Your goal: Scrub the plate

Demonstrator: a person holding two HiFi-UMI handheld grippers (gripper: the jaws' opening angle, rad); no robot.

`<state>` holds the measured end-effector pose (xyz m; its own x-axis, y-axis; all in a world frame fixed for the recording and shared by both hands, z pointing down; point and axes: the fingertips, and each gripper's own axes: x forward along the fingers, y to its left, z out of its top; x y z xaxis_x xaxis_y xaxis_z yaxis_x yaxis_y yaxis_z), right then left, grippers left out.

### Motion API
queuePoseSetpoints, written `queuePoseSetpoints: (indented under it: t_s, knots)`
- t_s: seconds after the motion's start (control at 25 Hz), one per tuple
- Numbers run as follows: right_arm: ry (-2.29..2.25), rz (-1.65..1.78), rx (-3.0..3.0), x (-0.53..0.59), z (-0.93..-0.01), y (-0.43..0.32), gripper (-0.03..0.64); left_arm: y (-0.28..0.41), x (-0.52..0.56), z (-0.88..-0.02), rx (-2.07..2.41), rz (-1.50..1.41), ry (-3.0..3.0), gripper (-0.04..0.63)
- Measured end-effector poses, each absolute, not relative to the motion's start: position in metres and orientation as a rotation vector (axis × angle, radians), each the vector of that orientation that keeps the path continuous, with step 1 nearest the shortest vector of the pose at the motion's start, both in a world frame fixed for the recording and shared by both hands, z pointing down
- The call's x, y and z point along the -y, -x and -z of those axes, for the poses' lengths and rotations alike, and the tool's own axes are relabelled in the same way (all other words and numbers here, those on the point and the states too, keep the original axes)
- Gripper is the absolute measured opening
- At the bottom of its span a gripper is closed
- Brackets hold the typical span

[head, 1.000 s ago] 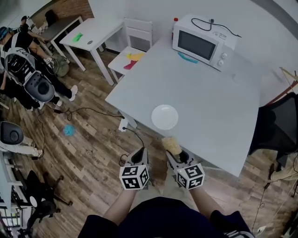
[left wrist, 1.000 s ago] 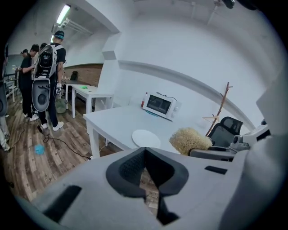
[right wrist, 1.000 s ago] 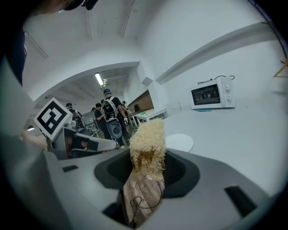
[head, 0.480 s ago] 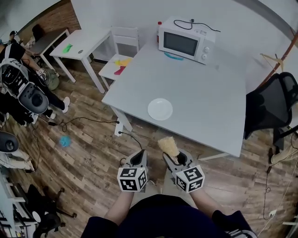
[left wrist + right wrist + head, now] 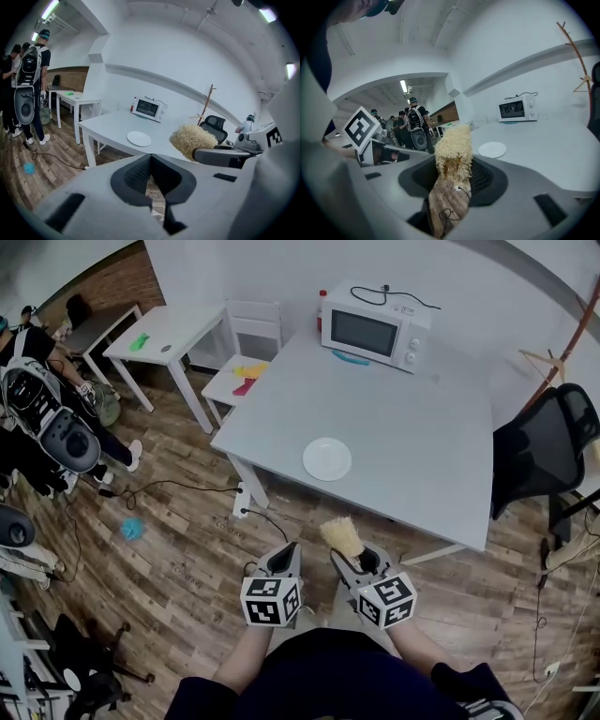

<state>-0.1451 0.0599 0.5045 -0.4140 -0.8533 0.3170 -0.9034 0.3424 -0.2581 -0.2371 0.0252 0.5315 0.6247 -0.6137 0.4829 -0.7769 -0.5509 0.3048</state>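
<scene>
right gripper (image 5: 351,557) clamped soft scourer (image 5: 341,534) | left gripper (image 5: 285,557) sat closed, empty | plate (image 5: 327,458) at 12 o'clock, i judged stiff, slippery: pin rim

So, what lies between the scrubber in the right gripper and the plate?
From the scrubber to the plate, the head view shows only wooden floor, then bare table.

Both forearms reach forward side by side; the left gripper (image 5: 283,557), jaws pressed together, holds nothing. The right gripper (image 5: 360,564) clamps a fibrous scrubber (image 5: 342,536) between its fingers.
</scene>
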Motion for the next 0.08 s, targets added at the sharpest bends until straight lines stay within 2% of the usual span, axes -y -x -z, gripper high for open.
queuePoseSetpoints:
  t_s: [0.08]
  knots:
    - [-1.629,-0.595,2.471,-0.0689,-0.5033,0.1495,0.178,0.2403,-0.0344,-0.5302,1.087,-0.436,-2.363,0.018]
